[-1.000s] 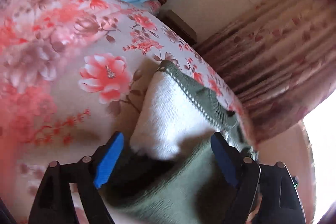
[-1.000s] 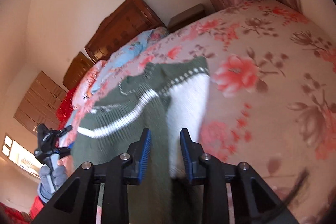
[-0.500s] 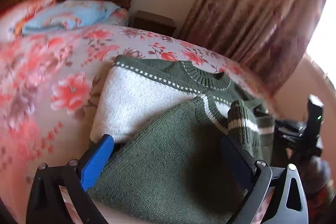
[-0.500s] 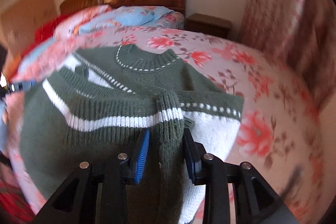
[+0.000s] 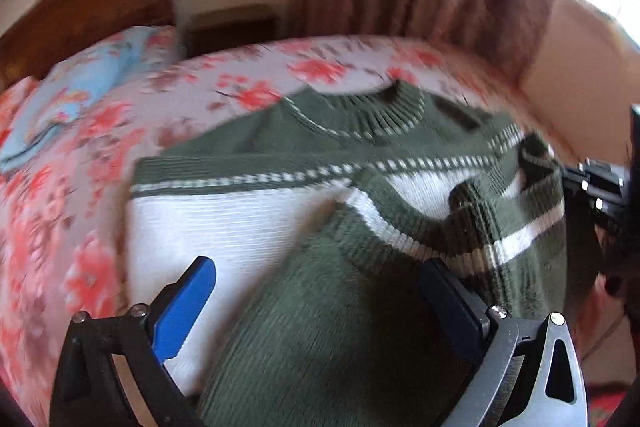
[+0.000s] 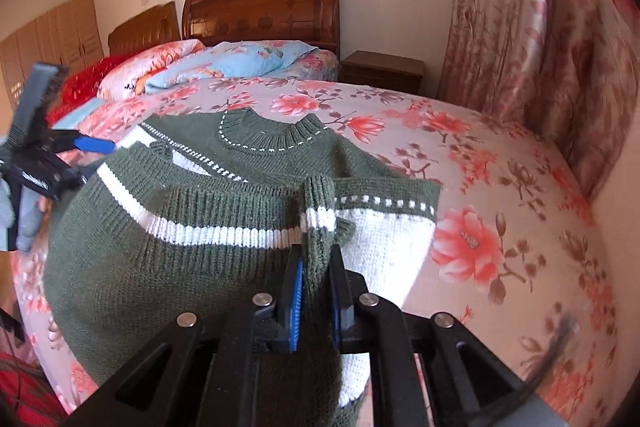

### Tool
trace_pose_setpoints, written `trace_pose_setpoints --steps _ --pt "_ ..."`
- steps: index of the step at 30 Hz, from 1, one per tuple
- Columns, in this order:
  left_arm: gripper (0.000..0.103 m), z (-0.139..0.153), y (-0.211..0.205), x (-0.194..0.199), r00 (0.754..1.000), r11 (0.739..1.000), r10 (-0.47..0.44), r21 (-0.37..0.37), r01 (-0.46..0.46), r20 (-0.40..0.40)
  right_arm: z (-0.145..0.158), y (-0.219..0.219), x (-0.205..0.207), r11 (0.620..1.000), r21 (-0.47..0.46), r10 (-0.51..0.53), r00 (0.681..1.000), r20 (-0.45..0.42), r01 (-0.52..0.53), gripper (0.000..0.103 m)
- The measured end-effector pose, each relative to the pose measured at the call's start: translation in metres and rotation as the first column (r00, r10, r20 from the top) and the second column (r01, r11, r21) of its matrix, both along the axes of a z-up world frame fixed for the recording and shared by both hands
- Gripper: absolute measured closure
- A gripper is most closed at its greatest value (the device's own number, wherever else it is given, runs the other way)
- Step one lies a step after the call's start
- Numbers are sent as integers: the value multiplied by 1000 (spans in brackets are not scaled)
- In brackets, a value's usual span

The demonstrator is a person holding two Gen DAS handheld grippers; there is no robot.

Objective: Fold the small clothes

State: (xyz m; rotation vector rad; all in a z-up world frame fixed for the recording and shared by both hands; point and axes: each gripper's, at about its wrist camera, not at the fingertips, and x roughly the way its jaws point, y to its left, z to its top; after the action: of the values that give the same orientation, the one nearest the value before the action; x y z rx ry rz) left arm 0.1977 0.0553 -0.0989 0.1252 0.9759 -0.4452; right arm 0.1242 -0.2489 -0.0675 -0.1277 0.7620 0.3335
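Carried up since a second ago, the green sweater (image 6: 208,251) on the floral bed (image 6: 500,195) has its hem doubled toward the collar at twelve o'clock, right gripper (image 6: 316,291) pinching a cuff, left gripper (image 5: 320,311) spread over it; sleeves and final fold remain.

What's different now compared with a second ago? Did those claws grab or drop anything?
The right claw has carried the sweater's striped hem up over its white chest toward the collar, and has stayed clamped on it throughout. The left claw has stayed wide open over the folded green part, gripping nothing. The sweater has stayed on the floral bedspread.
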Motion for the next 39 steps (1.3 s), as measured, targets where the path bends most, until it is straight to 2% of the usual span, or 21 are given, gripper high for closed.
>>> trace_pose_setpoints --steps 2,4,7,10,12,15,18,19,22,24,25,27,28,30,31,35,39 --pt "0 -2 -2 2 999 999 -32 -6 32 0 0 -4 -1 1000 27 -6 1000 -2 6 92" --pt "0 4 3 0 999 995 -49 -88 49 -4 2 -6 -3 999 45 -15 1000 0 15 92" --pt "0 27 8 -19 995 990 -51 -123 61 87 9 -9 -12 997 79 -18 1000 18 17 92" --pt "0 60 25 -51 985 981 -48 -180 77 163 29 -12 -32 992 128 9 998 55 -16 92" --pt "0 82 46 -68 977 974 1 -222 48 215 50 -15 -51 985 163 45 993 109 -63 92" --pt "0 107 96 -69 963 945 129 -323 -47 237 77 -27 -61 978 200 20 983 180 -56 92" --pt "0 116 120 -46 945 937 211 -329 -122 251 97 -41 -42 965 261 -50 975 217 -9 94" --pt "0 115 120 -34 943 934 228 -328 -141 244 101 -42 -33 963 268 -69 972 223 7 98" --pt "0 102 105 6 943 945 249 -266 -188 220 106 -49 12 947 316 -130 973 192 65 98" --pt "0 78 91 37 954 950 252 -228 -211 165 96 -50 49 946 293 -183 974 134 138 98" --pt "0 67 84 47 957 954 251 -207 -219 144 86 -51 67 944 289 -188 979 77 158 98" --pt "0 41 72 63 964 958 251 -163 -234 91 65 -53 82 924 338 -178 983 -37 180 98" --pt "0 32 71 63 965 958 251 -159 -237 72 59 -53 81 921 342 -183 982 -45 187 97" --pt "0 14 70 63 967 959 250 -149 -240 46 43 -47 75 937 311 -147 987 -59 158 80" --pt "0 7 71 63 968 961 249 -137 -242 39 38 -47 73 943 293 -146 987 -67 160 66" --pt "0 4 82 59 963 949 270 -169 -265 11 11 -54 76 941 295 -125 980 -155 167 64" --pt "0 7 90 59 956 939 293 -193 -286 6 -3 -49 94 953 271 -93 981 -172 138 64"
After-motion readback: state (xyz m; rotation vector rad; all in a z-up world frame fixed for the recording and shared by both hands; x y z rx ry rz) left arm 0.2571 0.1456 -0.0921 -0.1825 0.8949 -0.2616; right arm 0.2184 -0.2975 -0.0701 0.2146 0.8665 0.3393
